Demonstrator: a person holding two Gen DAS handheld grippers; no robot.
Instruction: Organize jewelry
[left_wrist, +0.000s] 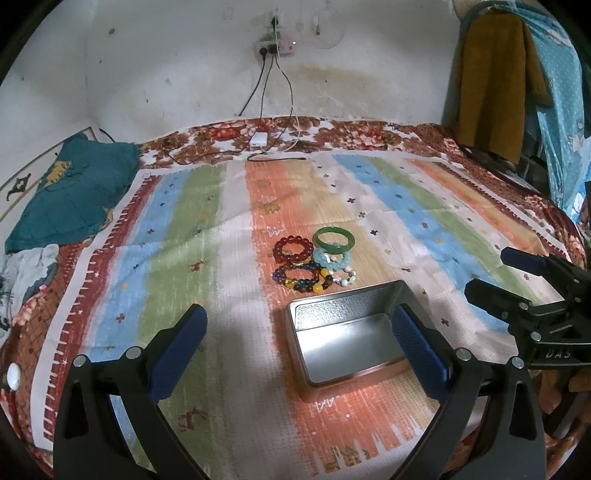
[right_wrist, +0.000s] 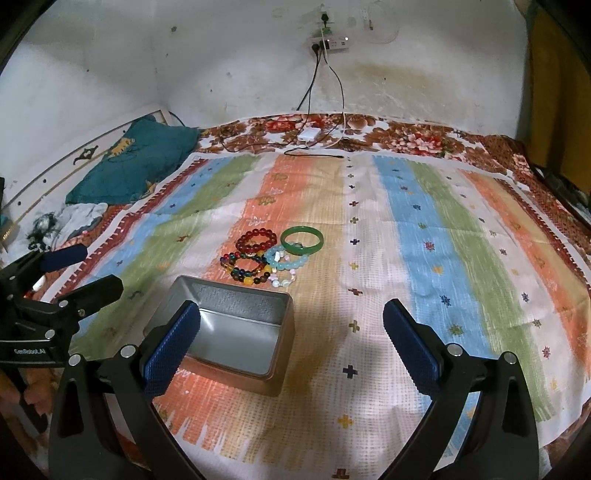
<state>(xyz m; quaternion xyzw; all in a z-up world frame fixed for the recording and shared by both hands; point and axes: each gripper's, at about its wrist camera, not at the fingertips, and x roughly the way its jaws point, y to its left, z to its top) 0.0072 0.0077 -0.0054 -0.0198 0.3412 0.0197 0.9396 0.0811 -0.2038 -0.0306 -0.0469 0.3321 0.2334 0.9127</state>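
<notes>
Several bracelets lie in a cluster on the striped cloth: a green bangle (left_wrist: 333, 239) (right_wrist: 302, 239), a red bead bracelet (left_wrist: 292, 249) (right_wrist: 256, 240), a light blue bead bracelet (left_wrist: 332, 260) (right_wrist: 287, 260), a multicoloured bead bracelet (left_wrist: 302, 277) (right_wrist: 245, 268) and a small pale one (left_wrist: 344, 277) (right_wrist: 283, 280). An empty open metal tin (left_wrist: 347, 336) (right_wrist: 236, 332) sits just in front of them. My left gripper (left_wrist: 299, 323) is open and empty, near the tin. My right gripper (right_wrist: 291, 319) is open and empty, right of the tin; it also shows in the left wrist view (left_wrist: 495, 275).
The striped cloth (left_wrist: 207, 236) covers a floral bedsheet (right_wrist: 406, 136). A teal pillow (left_wrist: 74, 184) and crumpled clothes (left_wrist: 26, 273) lie far left. A white charger (left_wrist: 258, 139) with cables lies at the back by the wall. Clothes (left_wrist: 491, 74) hang at the right.
</notes>
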